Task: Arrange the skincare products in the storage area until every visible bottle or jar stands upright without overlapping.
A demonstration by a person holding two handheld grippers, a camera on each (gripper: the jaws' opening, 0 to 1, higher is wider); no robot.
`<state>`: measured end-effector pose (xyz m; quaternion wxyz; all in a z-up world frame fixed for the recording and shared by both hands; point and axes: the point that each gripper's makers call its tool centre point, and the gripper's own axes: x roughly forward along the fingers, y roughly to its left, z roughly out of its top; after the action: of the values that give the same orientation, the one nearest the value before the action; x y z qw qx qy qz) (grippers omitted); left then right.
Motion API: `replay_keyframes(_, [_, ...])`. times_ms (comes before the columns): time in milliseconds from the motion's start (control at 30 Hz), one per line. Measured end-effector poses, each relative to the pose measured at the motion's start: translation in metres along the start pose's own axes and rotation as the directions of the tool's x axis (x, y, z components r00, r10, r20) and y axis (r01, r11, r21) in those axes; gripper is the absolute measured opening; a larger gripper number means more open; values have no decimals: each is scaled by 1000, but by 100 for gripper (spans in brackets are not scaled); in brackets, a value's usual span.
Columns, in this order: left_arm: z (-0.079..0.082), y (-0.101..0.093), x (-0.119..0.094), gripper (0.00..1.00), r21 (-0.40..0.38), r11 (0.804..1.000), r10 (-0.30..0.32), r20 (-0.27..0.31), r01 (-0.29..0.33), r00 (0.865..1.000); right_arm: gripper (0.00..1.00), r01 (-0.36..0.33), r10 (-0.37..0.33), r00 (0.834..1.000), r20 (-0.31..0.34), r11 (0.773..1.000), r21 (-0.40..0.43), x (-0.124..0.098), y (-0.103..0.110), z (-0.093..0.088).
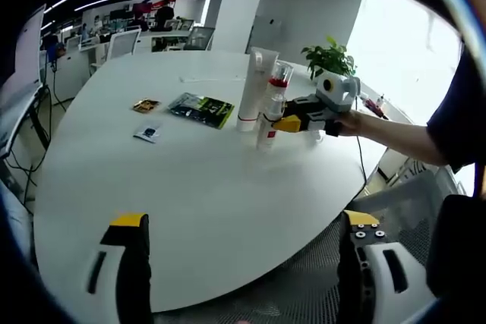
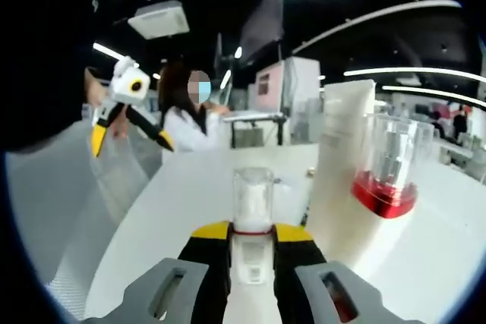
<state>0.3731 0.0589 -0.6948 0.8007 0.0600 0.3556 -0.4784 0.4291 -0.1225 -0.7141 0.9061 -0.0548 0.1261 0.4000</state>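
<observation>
Pinching a small clear-capped bottle [image 2: 252, 221] between its yellow-tipped jaws, the right tongs [image 2: 251, 234] hold it upright just above or on the white table [image 2: 190, 195]; whether its base rests there cannot be told. Just right of those tongs, and a little beyond, stands a tall white tube [image 2: 345, 180], with a clear bottle with a red band [image 2: 389, 172] close against its far right side. That crowding is the risk: a sideways swing or a crooked release could knock the tube over, and it looks top-heavy enough to take its neighbour along. In the left gripper view, the left tongs [image 1: 241, 242] hang spread wide with nothing between them, low over the near table rim [image 1: 250, 294], well short of the cluster. Ahead and to their left lie a green packet [image 1: 201, 109] and two small sachets [image 1: 146, 119], flat and apart. Open tabletop stretches between the left tongs and the bottles, while the table's edge curves close behind the right tongs, leaving less room there.
</observation>
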Motion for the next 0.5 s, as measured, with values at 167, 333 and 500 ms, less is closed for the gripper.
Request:
replay_keyframes(167, [-2,-1,0,99,0,1000,-1,-6,1,1000,13,10,-11,998,-60,1000,-8,-2,0,-16])
replay_keyframes(333, [-2,-2,1,99,-1,1000,-4,-10,4,1000,12,25,-26,994,-110,1000,-11,-5,0,-28])
replay_keyframes(500, [-3,-3,2,98,-2,1000,-8,-15,7,1000,12,43,-41,992,-122,999,14,-4,1,-37])
